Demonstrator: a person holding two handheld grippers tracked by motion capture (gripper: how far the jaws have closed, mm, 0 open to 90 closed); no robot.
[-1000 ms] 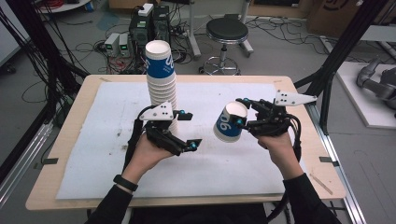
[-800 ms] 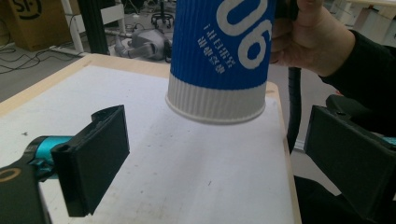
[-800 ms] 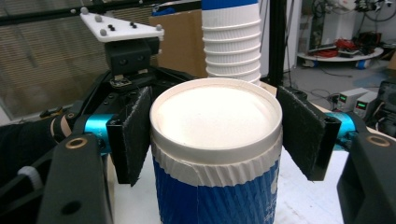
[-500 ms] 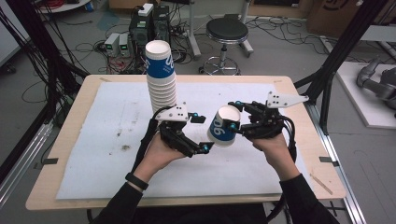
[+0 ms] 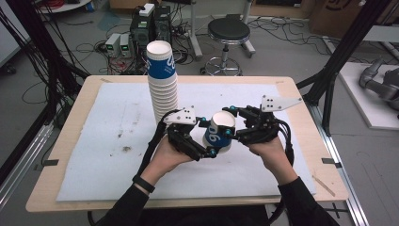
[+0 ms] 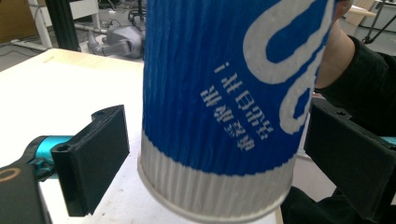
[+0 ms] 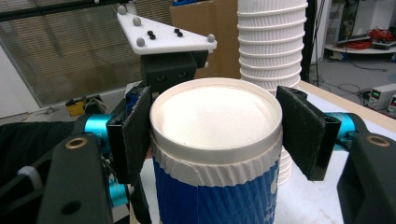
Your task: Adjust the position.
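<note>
A blue-and-white ribbed paper cup [image 5: 219, 133], base end up, is clamped in the right tool [image 5: 230, 123] above the worktop [image 5: 94, 146]. The left tool [image 5: 207, 137] stands apart around the cup's body, pads not touching. A tall stack of matching cups [image 5: 163, 80] rises just behind.

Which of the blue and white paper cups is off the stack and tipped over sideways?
The single ribbed blue and white paper cup gripped between the right gripper fingers; the rest stand nested upright in the tall stack behind.
</note>
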